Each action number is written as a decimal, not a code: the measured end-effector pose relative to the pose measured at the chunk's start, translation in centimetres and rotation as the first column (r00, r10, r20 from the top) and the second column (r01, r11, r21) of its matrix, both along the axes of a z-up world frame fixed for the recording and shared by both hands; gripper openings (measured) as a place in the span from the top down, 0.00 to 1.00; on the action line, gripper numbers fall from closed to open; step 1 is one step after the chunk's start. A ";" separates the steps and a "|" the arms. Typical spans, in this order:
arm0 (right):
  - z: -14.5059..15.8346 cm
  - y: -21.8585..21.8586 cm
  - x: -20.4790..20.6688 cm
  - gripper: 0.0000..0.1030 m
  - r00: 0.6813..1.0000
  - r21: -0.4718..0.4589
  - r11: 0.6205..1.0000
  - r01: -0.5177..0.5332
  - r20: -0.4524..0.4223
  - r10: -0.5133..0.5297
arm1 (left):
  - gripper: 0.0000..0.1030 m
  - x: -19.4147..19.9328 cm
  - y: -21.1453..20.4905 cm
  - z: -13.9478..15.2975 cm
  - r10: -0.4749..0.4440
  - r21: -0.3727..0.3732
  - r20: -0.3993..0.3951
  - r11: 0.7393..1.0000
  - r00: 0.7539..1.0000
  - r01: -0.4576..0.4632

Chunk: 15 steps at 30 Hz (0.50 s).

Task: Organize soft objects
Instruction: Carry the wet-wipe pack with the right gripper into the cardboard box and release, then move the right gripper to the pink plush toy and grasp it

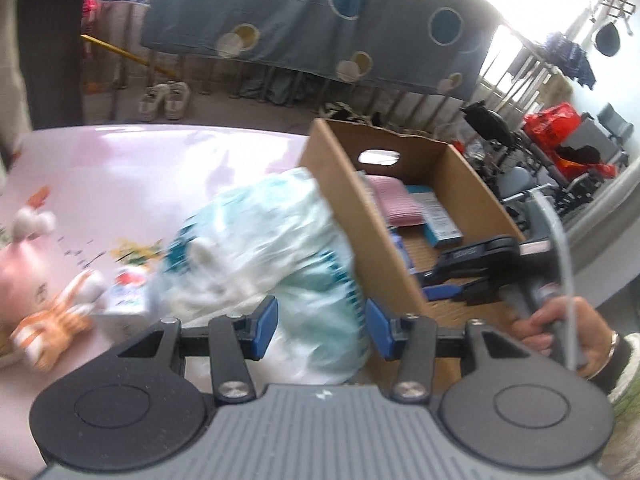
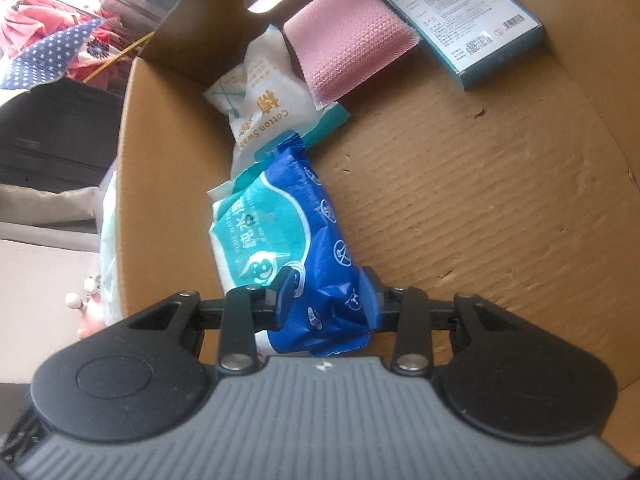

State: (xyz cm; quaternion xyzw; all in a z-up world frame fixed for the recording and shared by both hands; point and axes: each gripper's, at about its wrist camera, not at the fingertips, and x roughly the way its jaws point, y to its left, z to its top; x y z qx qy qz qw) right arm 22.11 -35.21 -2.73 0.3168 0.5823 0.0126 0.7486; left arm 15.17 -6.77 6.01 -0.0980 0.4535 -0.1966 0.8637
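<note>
Right gripper inside brown cardboard box, pads pressed on blue-and-teal soft pack of wet wipes. To do it well: lower the pack flat beside the box's near wall, then release without dragging.

Left gripper half open, straddling a pale green-white plastic bag on the pink table, just outside the box; grip unclear.

Box contents: white cotton-swab packet, pink textured sponge, teal carton.
</note>
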 end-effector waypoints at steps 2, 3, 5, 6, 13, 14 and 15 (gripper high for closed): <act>0.7 -0.3 -0.7 0.58 0.999 0.012 1.000 0.017 0.028 -0.017 | 0.52 -1.1 1.2 -0.3 0.021 0.013 0.012 1.000 1.000 -0.021; 1.2 -0.4 -1.1 0.56 0.998 0.023 0.999 0.024 0.049 -0.025 | 0.52 -1.7 1.7 -0.4 0.031 0.025 0.021 0.999 0.999 -0.031; 2.8 -0.6 -2.3 0.50 0.995 0.013 0.999 0.032 0.098 -0.033 | 0.49 -3.0 2.5 -0.6 0.053 0.055 0.044 0.997 0.998 -0.055; 3.7 -0.6 -2.9 0.49 0.991 0.004 1.000 0.029 0.130 -0.029 | 0.49 -3.7 2.9 -0.7 0.063 0.072 0.056 0.995 0.996 -0.067; 9.7 0.5 -6.8 0.43 0.957 -0.068 0.998 0.003 0.290 0.017 | 0.47 -8.1 6.3 -1.5 0.159 0.139 0.137 0.974 0.978 -0.178; 10.4 1.0 -7.1 0.42 0.952 -0.061 0.998 -0.009 0.306 0.027 | 0.47 -8.6 6.8 -1.7 0.176 0.141 0.145 0.970 0.974 -0.196; 11.1 1.6 -7.4 0.42 0.946 -0.055 0.998 -0.024 0.322 0.040 | 0.47 -9.2 7.4 -1.8 0.198 0.144 0.156 0.965 0.968 -0.221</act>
